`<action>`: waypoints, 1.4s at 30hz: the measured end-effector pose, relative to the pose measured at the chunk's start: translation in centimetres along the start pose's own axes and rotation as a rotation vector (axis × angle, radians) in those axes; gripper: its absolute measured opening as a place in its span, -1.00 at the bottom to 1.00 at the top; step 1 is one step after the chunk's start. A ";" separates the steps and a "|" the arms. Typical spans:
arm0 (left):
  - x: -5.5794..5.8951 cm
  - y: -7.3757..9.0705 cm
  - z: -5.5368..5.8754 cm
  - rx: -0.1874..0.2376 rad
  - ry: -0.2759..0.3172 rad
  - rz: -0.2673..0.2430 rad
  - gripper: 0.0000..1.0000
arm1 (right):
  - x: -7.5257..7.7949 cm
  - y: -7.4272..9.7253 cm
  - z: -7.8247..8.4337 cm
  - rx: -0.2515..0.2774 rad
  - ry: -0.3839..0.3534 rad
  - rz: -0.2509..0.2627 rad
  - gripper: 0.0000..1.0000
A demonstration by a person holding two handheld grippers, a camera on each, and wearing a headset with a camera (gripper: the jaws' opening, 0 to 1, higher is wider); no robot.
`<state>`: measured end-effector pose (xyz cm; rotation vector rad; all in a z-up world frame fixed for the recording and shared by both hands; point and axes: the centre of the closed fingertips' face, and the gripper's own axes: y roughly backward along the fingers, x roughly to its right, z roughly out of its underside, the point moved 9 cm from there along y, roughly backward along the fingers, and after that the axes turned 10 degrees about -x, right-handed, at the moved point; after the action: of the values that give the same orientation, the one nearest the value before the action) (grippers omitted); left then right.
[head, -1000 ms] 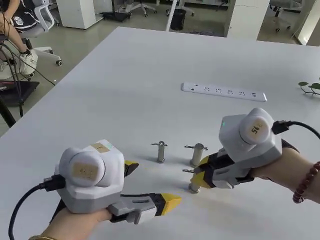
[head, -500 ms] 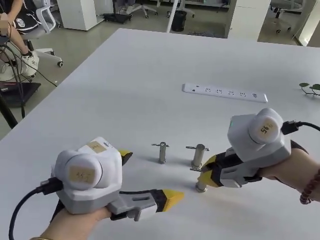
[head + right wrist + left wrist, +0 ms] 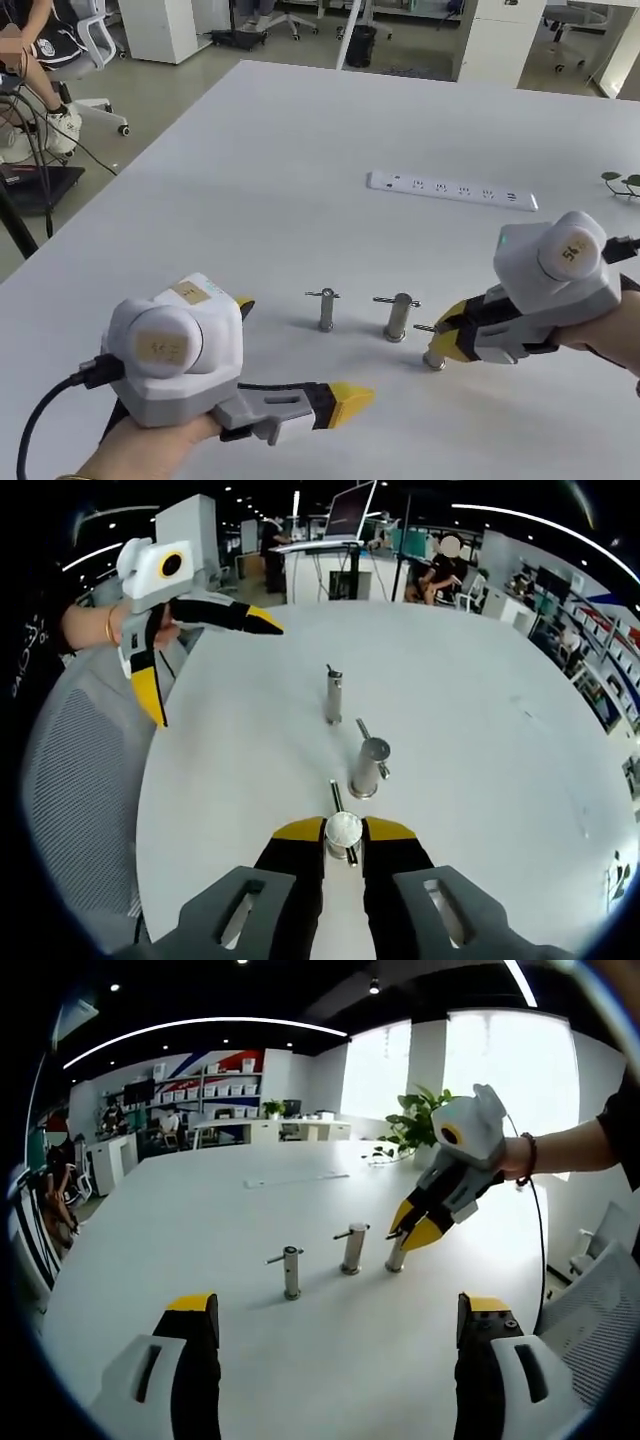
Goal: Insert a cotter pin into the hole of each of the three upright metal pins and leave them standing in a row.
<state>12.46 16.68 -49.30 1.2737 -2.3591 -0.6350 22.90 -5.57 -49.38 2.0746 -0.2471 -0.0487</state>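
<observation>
Three short upright metal pins stand on the white table (image 3: 250, 180). The left pin (image 3: 326, 309) and the middle pin (image 3: 398, 317) each carry a thin cotter pin through the top. My right gripper (image 3: 447, 342) is shut on the third pin (image 3: 435, 357), just right of the middle one, with a cotter pin (image 3: 424, 327) sticking out of it. In the right gripper view the jaws clamp that pin (image 3: 344, 833), with the other two (image 3: 368, 766) (image 3: 333, 696) lined up beyond. My left gripper (image 3: 295, 352) hangs open in front of the row, holding nothing, its fingers (image 3: 191, 1312) wide apart.
A white power strip (image 3: 452, 189) lies further back on the table. A small plant (image 3: 622, 177) sits at the far right edge. The table's left edge drops off toward office chairs and cables on the floor.
My right gripper has carried the third pin to the right, from in front of the middle pin to beside it, in line with the row. The left gripper has barely moved.
</observation>
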 end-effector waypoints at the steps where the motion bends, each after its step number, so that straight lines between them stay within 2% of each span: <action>1: 0.0 0.0 0.0 0.002 0.002 0.001 0.99 | 0.2 0.1 0.1 -0.002 0.000 0.001 -0.84; 24: -0.1 -0.2 0.3 -0.012 -0.004 -0.007 0.95 | 2.6 0.6 1.5 -0.044 -0.012 0.030 -0.84; 36: 0.0 -0.2 0.3 -0.010 -0.001 -0.002 0.92 | 3.7 0.6 1.6 -0.046 0.041 -0.005 -0.82; 42: 0.0 -0.3 0.3 -0.020 -0.008 0.002 0.92 | 3.8 0.6 1.6 -0.037 0.042 -0.017 -0.81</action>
<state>12.46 16.58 -49.74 1.2625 -2.3540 -0.6630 26.35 -7.95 -49.42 2.0387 -0.2013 -0.0205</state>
